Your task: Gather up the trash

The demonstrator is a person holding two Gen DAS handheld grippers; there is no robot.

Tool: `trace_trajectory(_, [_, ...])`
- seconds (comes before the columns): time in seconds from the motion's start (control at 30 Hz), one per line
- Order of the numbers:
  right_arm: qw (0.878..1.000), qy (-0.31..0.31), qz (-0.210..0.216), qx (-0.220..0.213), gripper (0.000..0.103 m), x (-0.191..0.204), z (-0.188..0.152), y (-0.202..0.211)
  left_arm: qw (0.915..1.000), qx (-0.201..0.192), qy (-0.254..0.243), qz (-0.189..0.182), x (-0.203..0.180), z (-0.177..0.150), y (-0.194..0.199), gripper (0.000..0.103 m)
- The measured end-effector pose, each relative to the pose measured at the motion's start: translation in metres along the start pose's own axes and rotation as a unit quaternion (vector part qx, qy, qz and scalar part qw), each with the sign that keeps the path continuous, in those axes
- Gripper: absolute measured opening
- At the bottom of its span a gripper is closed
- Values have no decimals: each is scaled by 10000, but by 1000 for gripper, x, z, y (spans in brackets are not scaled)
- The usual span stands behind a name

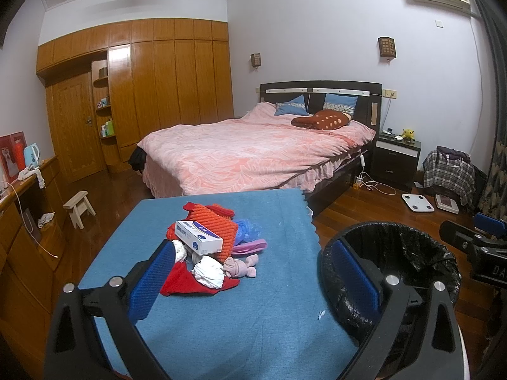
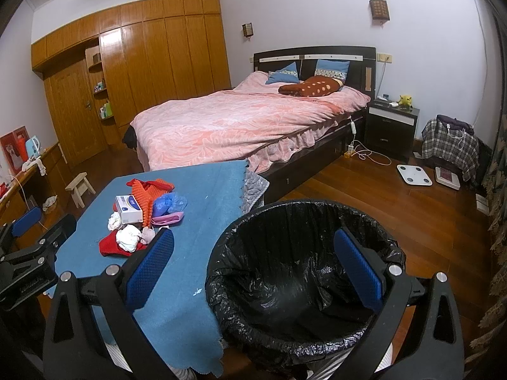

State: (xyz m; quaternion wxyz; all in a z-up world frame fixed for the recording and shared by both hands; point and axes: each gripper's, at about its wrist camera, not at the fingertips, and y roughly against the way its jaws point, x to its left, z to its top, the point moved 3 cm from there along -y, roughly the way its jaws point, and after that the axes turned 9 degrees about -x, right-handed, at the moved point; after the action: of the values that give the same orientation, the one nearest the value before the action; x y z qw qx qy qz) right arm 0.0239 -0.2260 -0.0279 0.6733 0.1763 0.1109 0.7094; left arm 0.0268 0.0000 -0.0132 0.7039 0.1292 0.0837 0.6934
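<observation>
- The left gripper [image 1: 253, 269], a black frame with two blue ribbed pads, has its jaws spread wide and holds nothing; it hangs above the near part of the blue cloth-covered table [image 1: 221, 323].
- Its left pad [image 1: 152, 281] sits in line with the near-left edge of the heap of clutter, and whether it touches anything there cannot be told; its right pad [image 1: 356, 277] shows against the rim of the bin.
- The right gripper [image 2: 253, 266], of the same make, also stands wide open and empty, and hangs over the mouth of the round waste bin lined with a crinkled black plastic bag [image 2: 285, 285].
- That bin stands just beside the table's right edge.
- The heap lies on the far-left part of the table: a crumpled white paper wad [image 1: 209, 272] on a flat red cloth [image 1: 177, 281], a small pink knitted sock [image 1: 240, 266] just right of the wad, a white and blue cardboard box [image 1: 199, 237] leaning on an orange knobbly knitted piece [image 1: 215, 224], and a blue crumpled plastic piece [image 1: 247, 229] over a pink flat strip [image 1: 250, 247].
- A tiny white scrap [image 1: 321, 315] lies alone on the cloth near the bin.
- Behind the table stands a bed with a pink patterned cover [image 1: 253, 148].
</observation>
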Motion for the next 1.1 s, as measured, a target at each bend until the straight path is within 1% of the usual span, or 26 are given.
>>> trace_trajectory(1.0, [10000, -26, 20, 33, 98, 0, -1, -6, 10000, 13, 2, 2, 0, 0, 0, 97])
trace_trajectory(1.1, [10000, -28, 45, 44, 98, 5, -2, -8, 10000, 17, 9, 9, 0, 0, 0, 97])
